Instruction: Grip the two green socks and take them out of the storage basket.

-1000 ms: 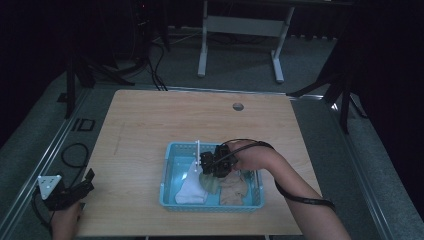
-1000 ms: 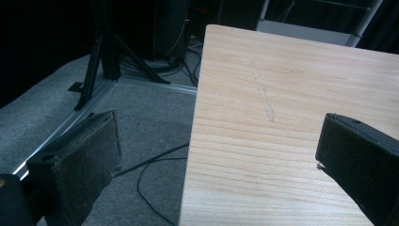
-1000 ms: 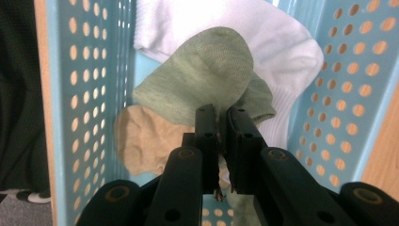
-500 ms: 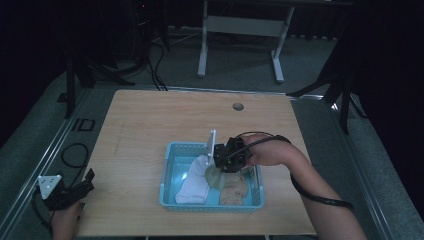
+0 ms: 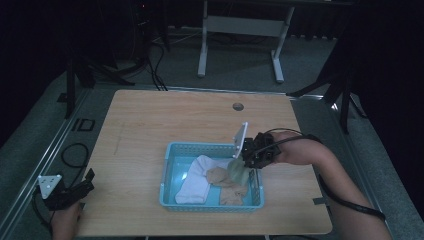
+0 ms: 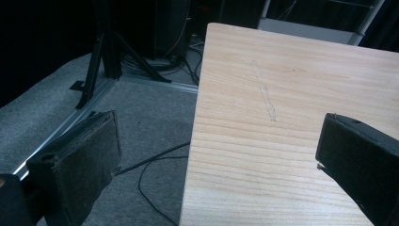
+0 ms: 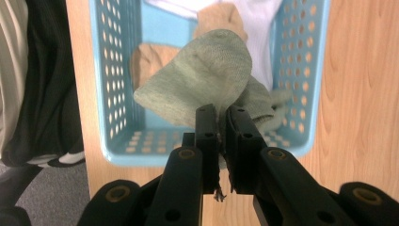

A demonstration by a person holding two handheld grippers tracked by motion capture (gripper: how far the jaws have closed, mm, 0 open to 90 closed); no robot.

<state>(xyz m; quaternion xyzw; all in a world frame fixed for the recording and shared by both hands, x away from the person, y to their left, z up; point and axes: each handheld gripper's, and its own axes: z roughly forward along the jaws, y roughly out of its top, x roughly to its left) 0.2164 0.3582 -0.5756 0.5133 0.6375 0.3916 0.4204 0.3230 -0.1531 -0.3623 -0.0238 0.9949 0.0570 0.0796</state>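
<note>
A green sock hangs clamped in the right tool, just above the blue basket of socks; the left tool, jaws wide apart, idles over the table edge.

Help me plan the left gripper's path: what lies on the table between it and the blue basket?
Nothing: in the high view, bare wooden table runs from the left gripper to the blue basket.

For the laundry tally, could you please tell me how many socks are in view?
4: white cotton sock lying basket-left, two tan socks beside it, grey-green sock in the right claw. Others may be hidden.
</note>
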